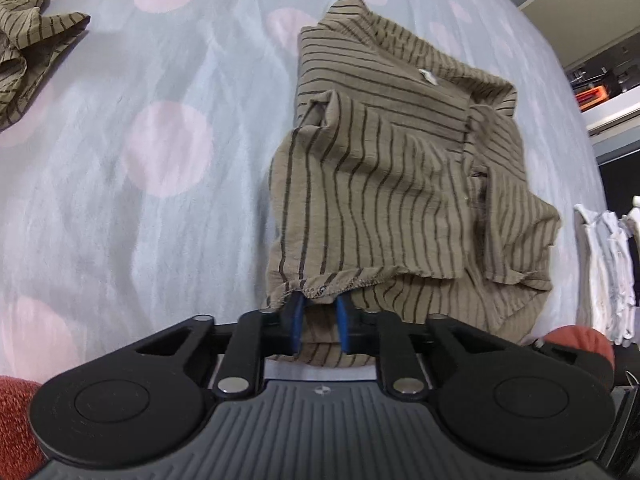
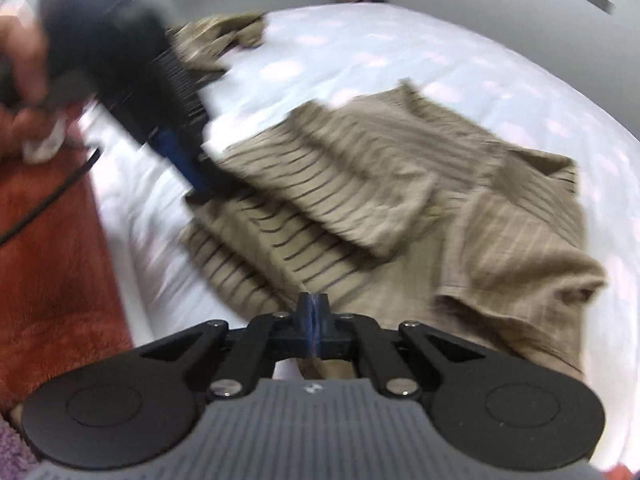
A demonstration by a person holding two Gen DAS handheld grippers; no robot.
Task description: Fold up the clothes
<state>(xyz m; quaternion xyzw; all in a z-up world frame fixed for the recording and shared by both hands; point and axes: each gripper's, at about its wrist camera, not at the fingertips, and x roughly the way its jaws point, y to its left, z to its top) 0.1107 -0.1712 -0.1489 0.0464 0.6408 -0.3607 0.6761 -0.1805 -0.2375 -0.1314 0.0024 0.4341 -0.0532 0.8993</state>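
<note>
A brown shirt with dark stripes (image 1: 380, 184) lies partly folded on the bed, collar at the far end. My left gripper (image 1: 319, 304) is at the shirt's near hem, which drapes over the blue fingers (image 1: 295, 320); folded cloth fills the narrow gap between them. The right wrist view shows the same shirt (image 2: 360, 184), blurred, with the left gripper (image 2: 198, 184) biting its left edge, held by a hand (image 2: 24, 60). My right gripper (image 2: 316, 300) is shut, pads together, tips down on the shirt's near edge. Whether cloth is pinched there is not visible.
The bed sheet (image 1: 160, 200) is pale blue with pink dots. A second striped garment (image 1: 28, 24) lies crumpled at the far left of the bed. Red fabric (image 2: 52, 260) borders the near bed edge. White clothes (image 1: 608, 272) and shelves (image 1: 600, 80) stand off to the right.
</note>
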